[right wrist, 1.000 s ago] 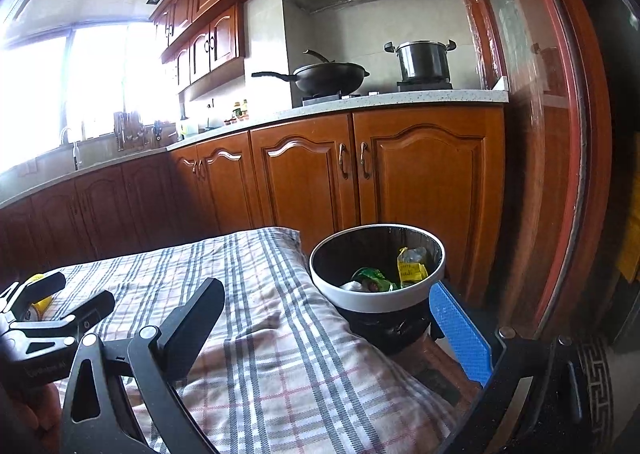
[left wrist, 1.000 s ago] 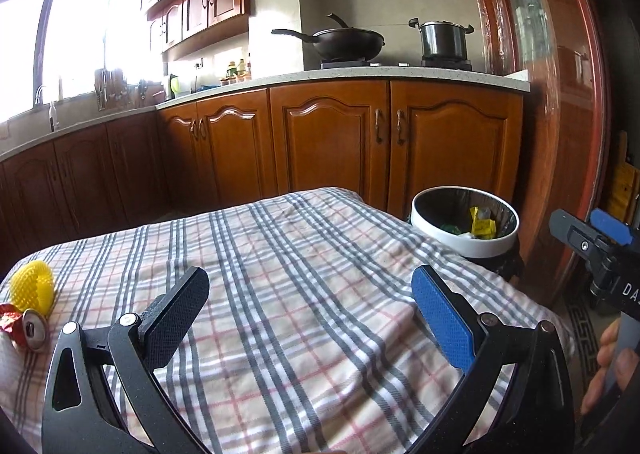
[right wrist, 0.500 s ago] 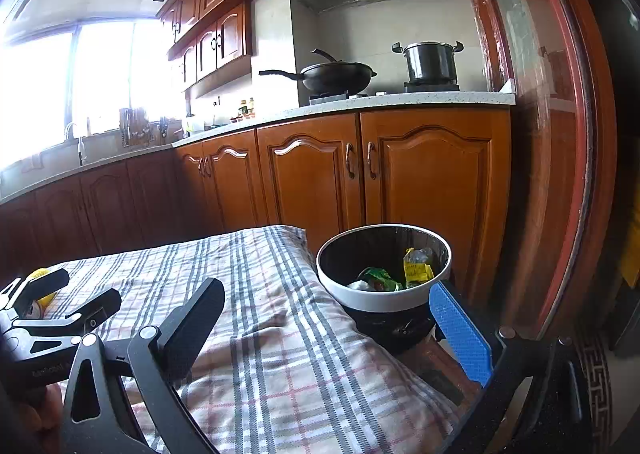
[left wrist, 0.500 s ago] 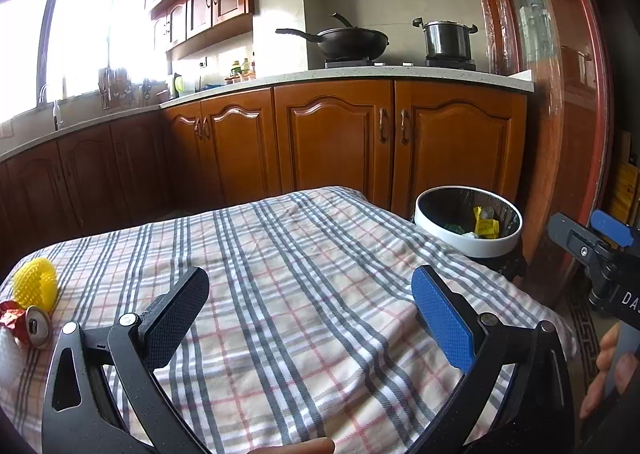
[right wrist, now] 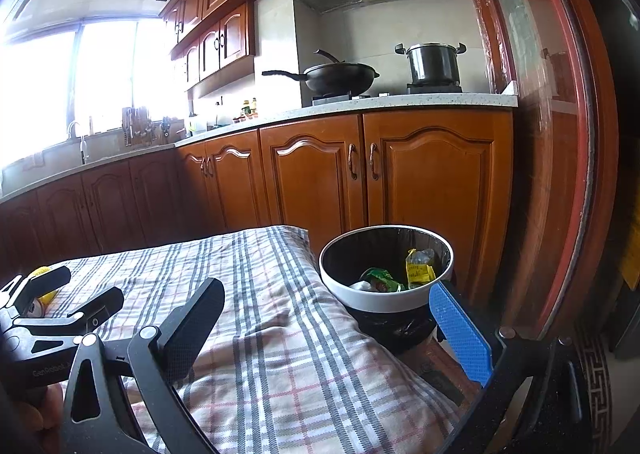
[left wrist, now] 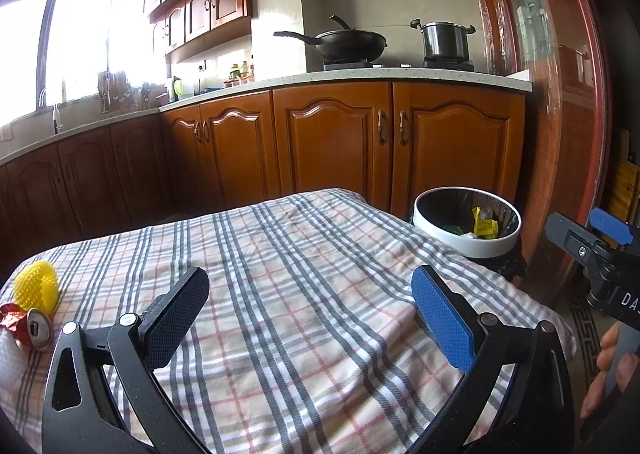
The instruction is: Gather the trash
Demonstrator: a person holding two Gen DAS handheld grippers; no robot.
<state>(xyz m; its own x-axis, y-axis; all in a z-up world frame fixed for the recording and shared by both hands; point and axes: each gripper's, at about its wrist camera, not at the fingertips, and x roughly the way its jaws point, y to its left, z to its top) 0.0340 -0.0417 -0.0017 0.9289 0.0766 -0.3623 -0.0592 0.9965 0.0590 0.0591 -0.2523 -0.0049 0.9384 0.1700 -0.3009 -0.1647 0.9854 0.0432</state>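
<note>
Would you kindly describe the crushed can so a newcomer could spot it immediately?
Start at the plaid tablecloth and follow it to its far left edge. There, beside a yellow mesh ball, lies the crushed can: red and crumpled, with a silver pull-tab top, unlike the ball.

Both wrist cameras look low across the checked tablecloth (left wrist: 304, 294) toward the kitchen cabinets (right wrist: 320, 182). The right view sits nearer the bin (right wrist: 386, 298) (at the table's right end); both share stove and bin.

Both views have tilted slightly upward: the trash bin (right wrist: 386, 286) and plaid-covered worktop (left wrist: 304, 294) now sit lower in frame.
</note>
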